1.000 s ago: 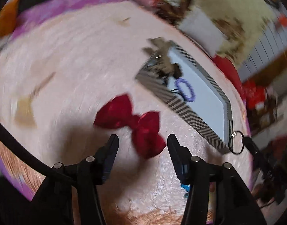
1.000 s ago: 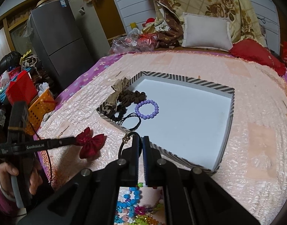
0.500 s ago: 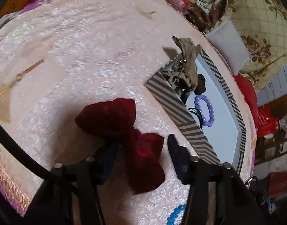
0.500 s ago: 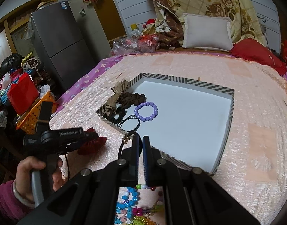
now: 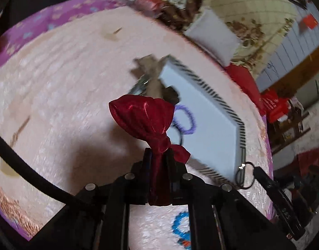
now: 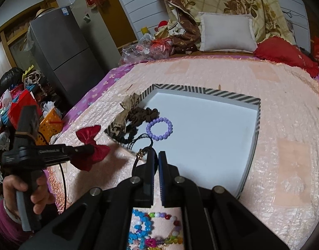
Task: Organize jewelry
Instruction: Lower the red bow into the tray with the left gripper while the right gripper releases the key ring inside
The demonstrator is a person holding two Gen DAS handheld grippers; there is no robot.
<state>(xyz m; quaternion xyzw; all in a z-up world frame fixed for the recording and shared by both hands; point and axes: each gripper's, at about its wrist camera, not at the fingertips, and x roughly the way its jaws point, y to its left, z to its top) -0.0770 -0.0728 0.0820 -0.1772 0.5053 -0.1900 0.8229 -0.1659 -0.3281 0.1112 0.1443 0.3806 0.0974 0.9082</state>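
My left gripper [image 5: 158, 153] is shut on a red satin bow [image 5: 147, 120] and holds it above the pink bedspread, just left of the striped tray [image 5: 241, 129]. The bow [image 6: 90, 143] and left gripper [image 6: 90, 149] also show in the right wrist view. My right gripper [image 6: 156, 156] is shut on a thin black cord loop with a gold clasp [image 6: 141, 156] at the tray's near edge [image 6: 248, 166]. In the tray lie a purple bead bracelet [image 6: 159, 128], dark scrunchies [image 6: 141, 113] and a black cord [image 6: 140, 140].
Coloured bead strings [image 6: 151, 229] lie on the bedspread under my right gripper. A brown patterned bow [image 6: 128, 104] hangs over the tray's left corner. A white pillow [image 6: 226, 33] and red cushion [image 6: 284, 55] are at the bed's far end. A fridge [image 6: 61, 50] and an orange basket [image 6: 51, 123] stand left.
My left gripper closed on the red bow and lifted it off the bedspread toward the tray. My right gripper stayed shut on the cord loop, hardly moving.
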